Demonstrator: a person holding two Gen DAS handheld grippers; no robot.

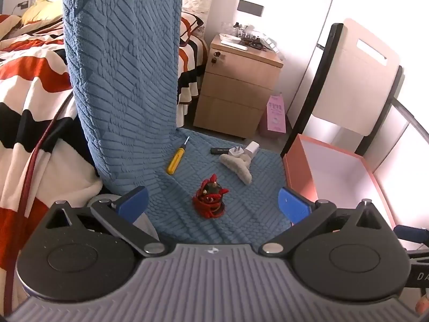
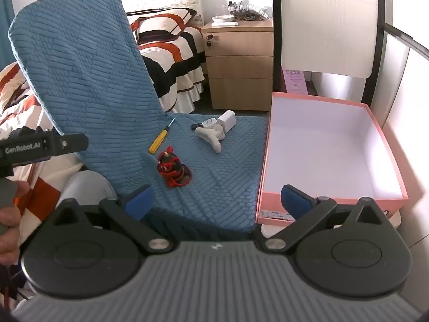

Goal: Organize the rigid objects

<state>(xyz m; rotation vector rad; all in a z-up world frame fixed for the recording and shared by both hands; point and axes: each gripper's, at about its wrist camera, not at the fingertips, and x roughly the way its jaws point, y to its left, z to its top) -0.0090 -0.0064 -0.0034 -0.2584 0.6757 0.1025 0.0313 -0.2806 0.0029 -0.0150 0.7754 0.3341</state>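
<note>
Left wrist view: the left gripper (image 1: 213,201) hangs with its blue pads spread wide and nothing between them, tilted down at the blue textured chair cover (image 1: 236,187). Just ahead of its fingertips, nearly centred between them, sits the small red and black horned figurine (image 1: 210,201). It looks light, hard and knobbly, with thin horns that could snap, so a grip across its broad lower body seems safest. Farther ahead and left lies the yellow-handled screwdriver (image 1: 175,158), stiff and smooth, likely to roll; its handle is the place to pinch. Ahead and right, the cream fuzzy hair claw clip (image 1: 237,167) touches the white plug adapter (image 1: 245,150), with a small black stick (image 1: 219,150) just behind, so those three crowd each other.

The right gripper (image 2: 215,201) is likewise spread and empty. Beside its right finger lies the open pink cardboard box (image 2: 332,204), empty inside, the likely destination. The upright seat back (image 2: 80,67) stands to the left and blocks no reach.
</note>
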